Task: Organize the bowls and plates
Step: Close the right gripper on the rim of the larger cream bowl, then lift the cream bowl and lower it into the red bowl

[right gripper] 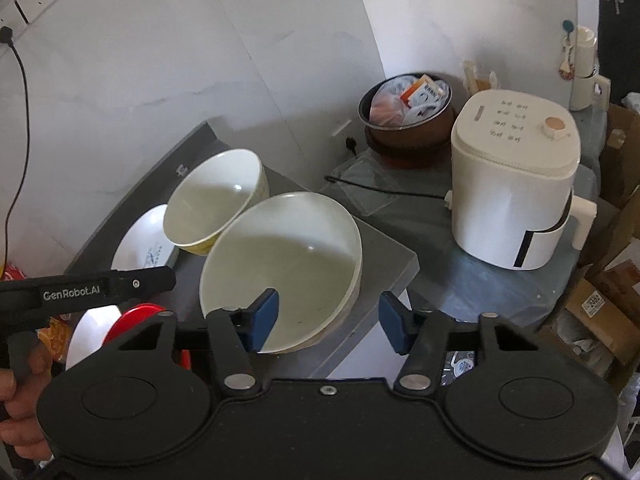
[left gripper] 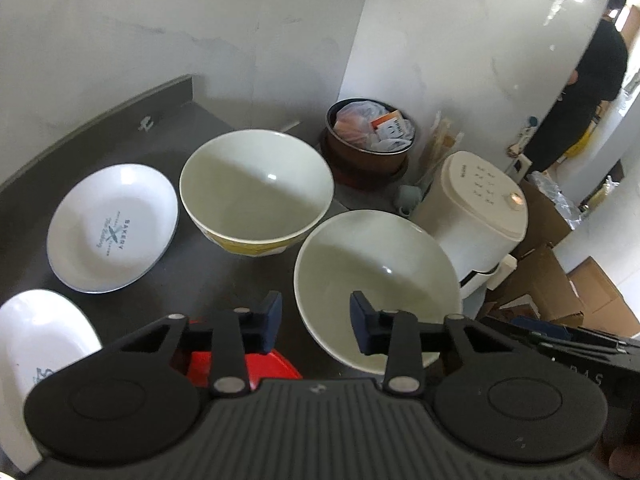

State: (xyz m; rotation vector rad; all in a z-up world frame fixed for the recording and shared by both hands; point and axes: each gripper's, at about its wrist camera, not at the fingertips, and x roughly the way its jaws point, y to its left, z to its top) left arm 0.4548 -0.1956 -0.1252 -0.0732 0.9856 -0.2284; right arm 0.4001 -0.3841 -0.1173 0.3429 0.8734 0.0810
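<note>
Two pale bowls stand on the dark grey counter: a yellow-sided bowl at the back and a plain bowl near the front right corner. A white "Bakery" plate lies to the left, a second white plate at the near left, and a red plate under the grippers. My left gripper is open above the plain bowl's near-left rim. My right gripper is open, straddling that bowl's near-right rim.
A brown pot stuffed with bags and a white air fryer stand on a lower table to the right. Cardboard boxes sit on the floor beyond. A person in black stands at the far right. A hand holds the left gripper.
</note>
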